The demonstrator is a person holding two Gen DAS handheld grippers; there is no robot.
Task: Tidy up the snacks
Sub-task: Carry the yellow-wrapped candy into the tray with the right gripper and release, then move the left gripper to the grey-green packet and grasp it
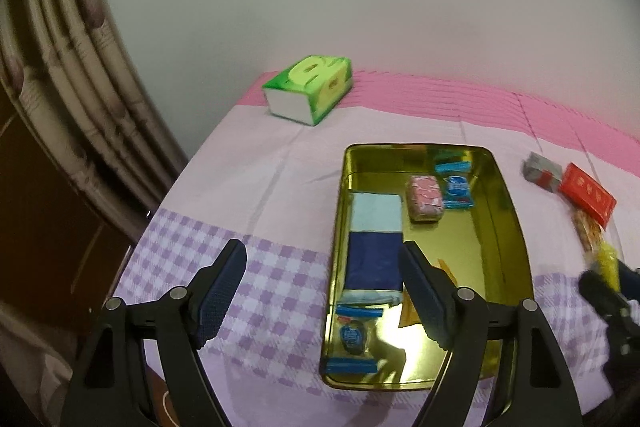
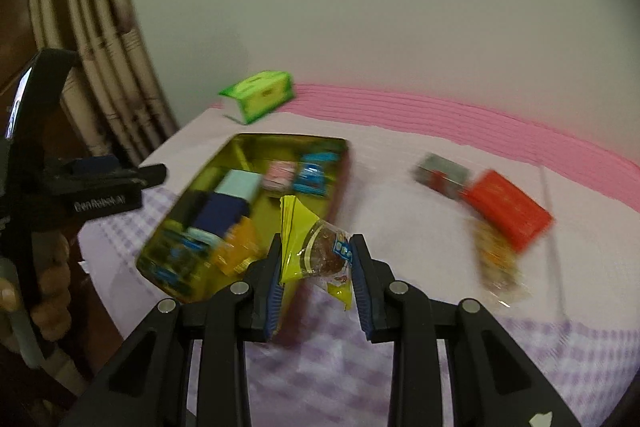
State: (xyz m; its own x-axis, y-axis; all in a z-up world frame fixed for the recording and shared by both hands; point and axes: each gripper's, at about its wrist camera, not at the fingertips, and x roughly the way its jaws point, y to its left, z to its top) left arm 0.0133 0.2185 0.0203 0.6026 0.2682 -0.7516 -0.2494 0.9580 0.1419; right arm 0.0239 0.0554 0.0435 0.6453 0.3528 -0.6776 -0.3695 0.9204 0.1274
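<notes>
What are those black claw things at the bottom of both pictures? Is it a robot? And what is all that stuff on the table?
It is not a robot. A person holds a grabber tool in each hand, and each tool has a small camera that looks out along its two fingers. So one picture is from the left tool and one from the right.

The left gripper is open and holds nothing. The right gripper is pinching a yellow snack packet.

On the checked tablecloth sits a gold tin tray that already has small wrapped snacks inside, like a pink one. Outside the tray lie a red box, a grey packet and a green tissue pack.
</notes>
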